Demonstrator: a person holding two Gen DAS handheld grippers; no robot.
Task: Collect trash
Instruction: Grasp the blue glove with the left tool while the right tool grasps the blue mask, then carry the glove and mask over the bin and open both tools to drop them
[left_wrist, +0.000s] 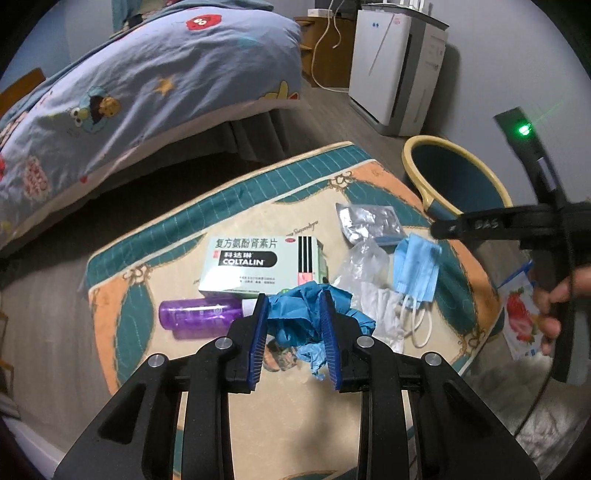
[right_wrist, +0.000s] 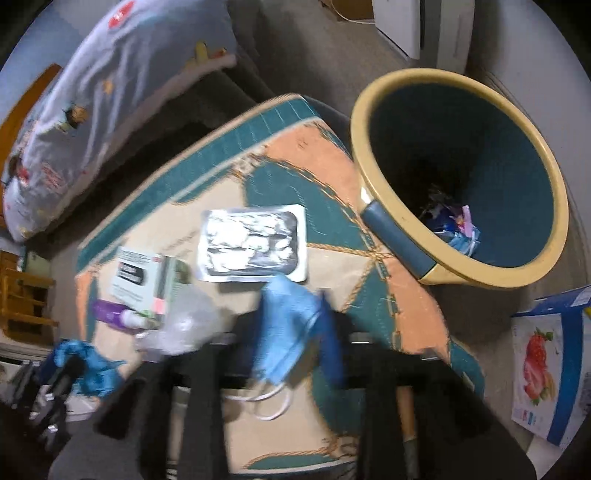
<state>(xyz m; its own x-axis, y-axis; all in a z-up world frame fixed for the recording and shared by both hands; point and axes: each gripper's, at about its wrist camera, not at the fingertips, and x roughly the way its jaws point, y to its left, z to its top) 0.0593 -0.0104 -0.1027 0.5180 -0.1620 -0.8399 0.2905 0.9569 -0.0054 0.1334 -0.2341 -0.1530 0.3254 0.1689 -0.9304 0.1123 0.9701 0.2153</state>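
- The purple bottle (left_wrist: 201, 314) lies on its side just left of the left gripper (left_wrist: 293, 301), long axis running left to right, its capped end toward the fingers.
- The left gripper is clamped on a crumpled blue glove (left_wrist: 295, 314), which bulges between the blue pads (left_wrist: 260, 325) and hangs a little below them over the patterned mat (left_wrist: 122, 321).
- The medicine box (left_wrist: 260, 264) lies flat just beyond the fingertips, long side across the view.
- Right of the gripper sit a clear plastic bag (left_wrist: 364, 264) and white tissue (left_wrist: 384, 314).
- The right gripper (right_wrist: 291, 332), blurred, grips a blue face mask (right_wrist: 286, 325) hanging lengthwise, ear loops trailing down.
- The foil blister pack (right_wrist: 253, 243) lies flat just ahead.
- The trash bin (right_wrist: 391, 229) stands ahead and right, tipped toward the camera.
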